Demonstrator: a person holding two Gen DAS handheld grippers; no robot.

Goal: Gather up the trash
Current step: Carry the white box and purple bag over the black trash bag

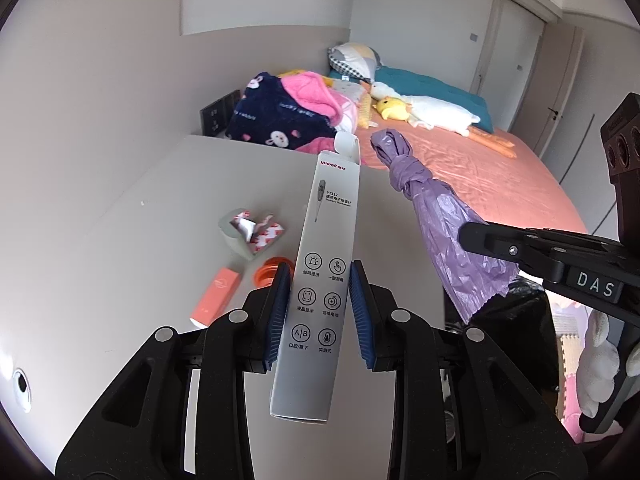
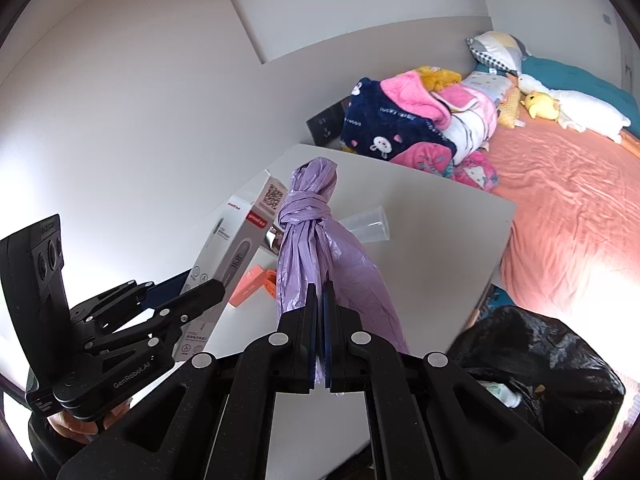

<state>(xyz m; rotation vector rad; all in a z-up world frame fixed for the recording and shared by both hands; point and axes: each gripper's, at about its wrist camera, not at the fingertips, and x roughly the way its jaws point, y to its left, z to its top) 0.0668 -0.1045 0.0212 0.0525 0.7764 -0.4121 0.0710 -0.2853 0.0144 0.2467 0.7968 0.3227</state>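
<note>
Left tool clamps a tall white cardboard thermometer box above the pale grey tabletop. Right tool is clenched on a knotted lilac plastic bag, right of the box.

Two claws: left claw, right claw. One thermometer box. One knotted purple bag. One black trash bag. On the surface: one clear plastic cup, one orange box, one torn patterned carton, one orange ring.
</note>
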